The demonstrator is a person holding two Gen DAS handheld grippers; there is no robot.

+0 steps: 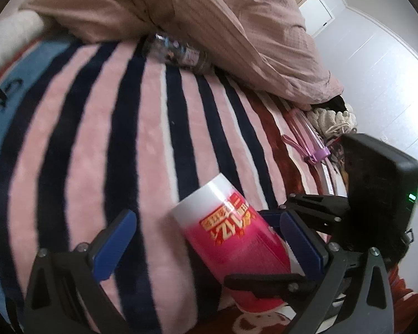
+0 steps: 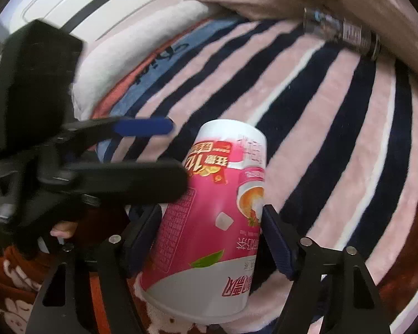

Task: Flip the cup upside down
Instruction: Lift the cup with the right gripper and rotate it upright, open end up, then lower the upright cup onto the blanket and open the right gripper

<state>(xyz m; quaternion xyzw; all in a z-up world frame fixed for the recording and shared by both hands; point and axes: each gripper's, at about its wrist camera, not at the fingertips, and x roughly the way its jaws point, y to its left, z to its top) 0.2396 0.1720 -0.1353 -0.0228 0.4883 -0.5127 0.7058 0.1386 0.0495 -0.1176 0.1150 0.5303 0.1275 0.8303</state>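
A pink and white paper cup [image 2: 209,217] with red and yellow print is held above a striped blanket, its narrow white base pointing away and its wide rim near the camera. My right gripper [image 2: 211,236] is shut on the cup, its blue pads pressing both sides. The cup also shows in the left wrist view [image 1: 231,236]. My left gripper [image 1: 206,239] is open, its jaws wide apart; the cup lies close to its right pad [image 1: 301,239] and away from its left pad [image 1: 111,245]. The left gripper also shows at the left of the right wrist view.
A pink, navy and white striped blanket [image 1: 103,128] covers the bed. A brown quilt [image 1: 197,19] is heaped at the far side, with a plastic bottle [image 1: 178,50] lying at its edge. A pink-purple bottle [image 1: 306,139] lies at the right.
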